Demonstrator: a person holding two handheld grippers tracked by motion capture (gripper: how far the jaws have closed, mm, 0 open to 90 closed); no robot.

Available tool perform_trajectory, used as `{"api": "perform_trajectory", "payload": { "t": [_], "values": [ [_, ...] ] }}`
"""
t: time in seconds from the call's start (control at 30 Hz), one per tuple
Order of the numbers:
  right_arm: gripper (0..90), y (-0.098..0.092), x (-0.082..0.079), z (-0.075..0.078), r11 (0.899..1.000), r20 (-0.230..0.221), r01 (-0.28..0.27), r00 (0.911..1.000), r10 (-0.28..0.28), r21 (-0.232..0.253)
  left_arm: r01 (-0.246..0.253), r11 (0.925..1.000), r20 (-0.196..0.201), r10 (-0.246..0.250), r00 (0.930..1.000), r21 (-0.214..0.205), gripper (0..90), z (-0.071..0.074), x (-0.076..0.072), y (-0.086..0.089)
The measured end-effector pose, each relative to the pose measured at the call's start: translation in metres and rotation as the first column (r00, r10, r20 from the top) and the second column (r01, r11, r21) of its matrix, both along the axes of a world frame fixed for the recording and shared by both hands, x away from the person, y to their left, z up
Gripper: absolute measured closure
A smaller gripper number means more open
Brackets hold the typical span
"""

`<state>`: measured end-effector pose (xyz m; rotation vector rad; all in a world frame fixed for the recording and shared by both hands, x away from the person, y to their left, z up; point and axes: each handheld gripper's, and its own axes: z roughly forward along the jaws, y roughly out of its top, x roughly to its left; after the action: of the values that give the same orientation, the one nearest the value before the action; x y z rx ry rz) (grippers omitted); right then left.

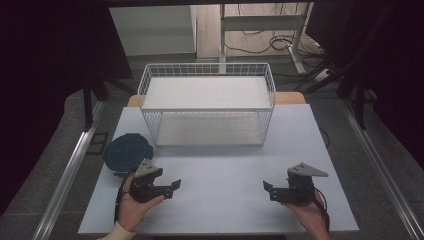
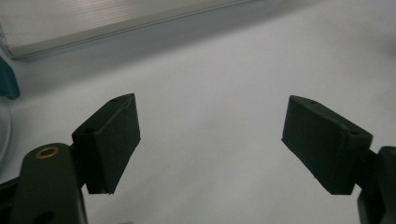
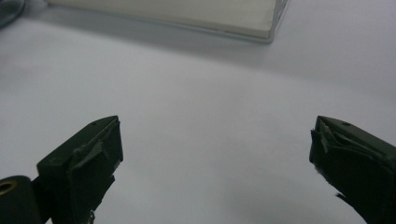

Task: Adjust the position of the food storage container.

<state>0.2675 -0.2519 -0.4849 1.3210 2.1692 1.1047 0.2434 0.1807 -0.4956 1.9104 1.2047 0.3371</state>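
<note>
Lid (image 1: 127, 153), dark teal and round, is the thing nearest my claws: it lies flat at the left edge of the table (image 1: 220, 200), just behind and left of my left gripper (image 1: 170, 189), perhaps overhanging the edge a little, though I cannot be sure.

Nearest to me, both hands rest low over the front of the table. My left gripper's jaws stand wide apart with nothing between them, only bare tabletop; in the left gripper view a sliver of teal shows at the far left edge. My right gripper (image 1: 268, 190) sits well apart on the other side, its jaws likewise spread and empty, pointing inward toward the middle.

Farther back stands the white wire basket (image 1: 207, 107), a two-level rack with a pale board on each level, squarely at the rear of the table.

My worry is the lid's place. It is flat and low, so my jaws may scrape the table and skate over the rim rather than bite it. A push from the inner side could slide it off the left edge. Carried to the basket, it could catch on the wire front.
</note>
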Motion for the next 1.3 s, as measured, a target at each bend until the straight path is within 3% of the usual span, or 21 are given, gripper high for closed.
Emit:
{"api": "perform_trajectory", "payload": {
  "t": [0.1,0.2,0.4,0.63,0.7,0.8,0.93,1.03,1.2,1.3],
  "values": [
    [3.1,-0.003,-0.003,-0.001,1.0,0.001,-0.012,0.9999,0.012,-0.016,0.002,1.0,-0.001,-0.002,1.0,0.003,19.1,0.0,-0.001,-0.002],
    [7.3,-0.011,-0.007,0.0,0.999,0.012,-0.036,0.9993,0.036,0.004,0.012,0.9999,-0.002,-0.012,0.9999,0.005,19.1,-0.002,-0.003,-0.003],
    [12.1,-0.015,-0.001,0.0,0.999,0.031,-0.042,0.9987,0.041,0.015,0.022,0.9996,0.003,-0.022,0.9998,0.017,19.4,-0.001,-0.007,-0.002],
    [15.9,-0.008,0.01,0.005,0.997,0.039,-0.074,0.9966,0.073,0.017,0.01,0.9999,0.009,-0.01,0.9999,0.003,20.4,0.006,-0.01,0.004],
    [16.9,-0.01,0.012,0.006,0.997,0.042,-0.074,0.9965,0.073,0.029,0.005,0.9997,-0.003,-0.005,1.0,-0.024,20.2,0.007,-0.008,0.001],
    [17.2,-0.012,0.012,0.004,0.996,0.037,-0.085,0.9957,0.085,0.017,0.001,0.9997,-0.006,-0.001,1.0,-0.025,20.0,0.01,-0.005,-0.003],
    [18.3,-0.013,0.012,0.001,0.995,0.027,-0.101,0.9945,0.101,0.008,-0.011,0.9996,0.004,0.011,0.9999,-0.028,20.7,0.024,-0.004,-0.007],
    [19.1,-0.011,0.01,-0.001,0.994,0.019,-0.111,0.9937,0.111,0.014,0.003,1.0,-0.012,-0.003,0.9999,0.004,21.2,0.034,-0.003,-0.009],
    [19.4,-0.007,0.007,0.0,0.993,0.026,-0.118,0.9927,0.118,0.006,-0.019,0.9998,-0.021,0.019,0.9996,0.011,21.3,0.052,-0.001,0.006],
    [19.3,-0.007,0.008,-0.002,0.994,0.017,-0.109,0.994,0.108,0.011,-0.027,0.9994,-0.016,0.027,0.9995,0.02,21.7,0.054,0.0,0.012]
  ]
}}
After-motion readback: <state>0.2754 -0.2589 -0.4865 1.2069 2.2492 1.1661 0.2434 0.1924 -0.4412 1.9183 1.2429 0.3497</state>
